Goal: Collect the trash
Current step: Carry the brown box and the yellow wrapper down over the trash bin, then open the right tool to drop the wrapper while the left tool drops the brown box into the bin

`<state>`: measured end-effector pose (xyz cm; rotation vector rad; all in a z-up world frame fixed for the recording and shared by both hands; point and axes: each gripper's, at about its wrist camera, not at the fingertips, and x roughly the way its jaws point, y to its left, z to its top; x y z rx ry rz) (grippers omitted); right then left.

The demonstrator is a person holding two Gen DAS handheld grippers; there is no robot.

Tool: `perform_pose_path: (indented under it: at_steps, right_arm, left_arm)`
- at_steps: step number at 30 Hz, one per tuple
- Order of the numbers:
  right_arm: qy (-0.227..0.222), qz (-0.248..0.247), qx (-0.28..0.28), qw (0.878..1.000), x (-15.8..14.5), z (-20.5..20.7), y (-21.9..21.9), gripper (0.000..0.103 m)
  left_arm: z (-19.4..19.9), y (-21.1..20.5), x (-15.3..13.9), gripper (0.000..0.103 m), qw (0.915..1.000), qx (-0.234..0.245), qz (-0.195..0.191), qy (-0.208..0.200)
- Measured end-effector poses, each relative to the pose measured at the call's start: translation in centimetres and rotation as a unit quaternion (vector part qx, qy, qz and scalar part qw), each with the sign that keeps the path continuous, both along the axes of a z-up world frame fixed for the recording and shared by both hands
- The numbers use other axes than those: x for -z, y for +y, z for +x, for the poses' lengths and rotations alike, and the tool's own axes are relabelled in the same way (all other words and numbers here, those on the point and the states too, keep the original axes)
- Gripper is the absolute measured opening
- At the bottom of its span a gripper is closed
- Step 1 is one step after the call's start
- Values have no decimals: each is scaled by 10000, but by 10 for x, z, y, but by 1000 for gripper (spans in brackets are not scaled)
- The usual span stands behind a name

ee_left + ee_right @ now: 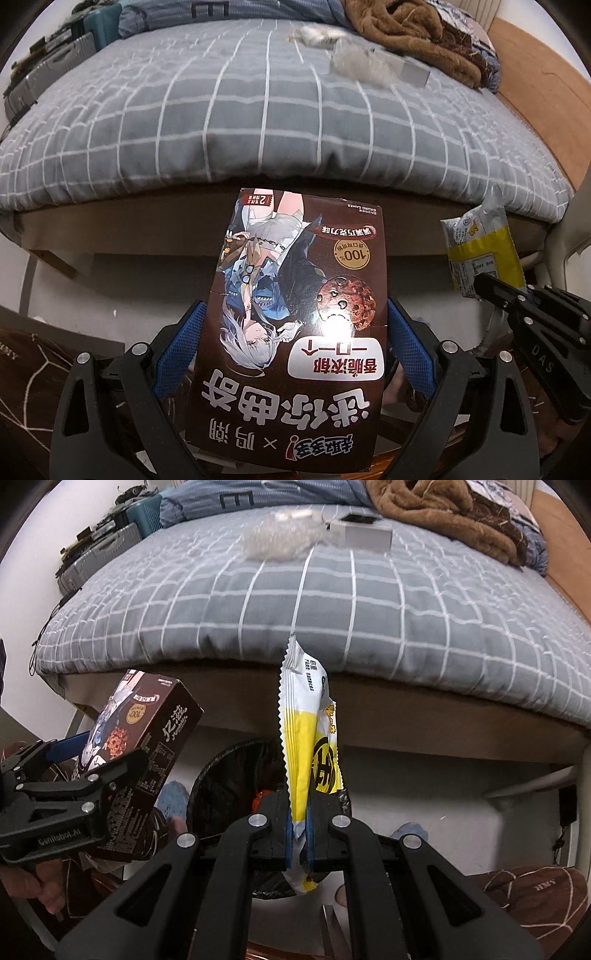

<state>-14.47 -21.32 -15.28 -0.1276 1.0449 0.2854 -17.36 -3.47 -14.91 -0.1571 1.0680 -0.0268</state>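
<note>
My left gripper is shut on a brown cookie box with a cartoon figure on it, its blue pads pressing both sides. From the right wrist the same cookie box shows at the left, held in the left gripper. My right gripper is shut on a yellow and white snack wrapper that stands up between its fingers. That wrapper also appears at the right of the left wrist view. Below the wrapper stands a bin lined with a black bag.
A bed with a grey checked sheet fills the back. On it lie a crumpled clear plastic bag, a small grey box, white scraps and a brown blanket. A toolcase sits at the bed's left.
</note>
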Motion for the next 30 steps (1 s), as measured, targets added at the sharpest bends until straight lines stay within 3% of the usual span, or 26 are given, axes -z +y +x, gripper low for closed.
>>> perform_pose_path:
  at_steps: [14,25,28,29,30]
  right_arm:
    - [609,-1,-142,9980,55,22,13,5]
    - [891,15,-351,9954,79,25,17,5]
    - [904,50,-415,9950,83,25,24,10]
    - [915,64,-425,9949,83,25,25,17]
    - [879,75,-409,9953,83,25,25,32]
  left_arm:
    - [33,-5,56,91,9982,-162,92,570]
    - [33,-5,58,91,9974,-226,152,667]
    - [31,-4,58,91,9972,-231,158,693]
    - [32,-6,57,91,9971,-226,168,703]
    - [31,-7,57,91,9971,-208,181,715]
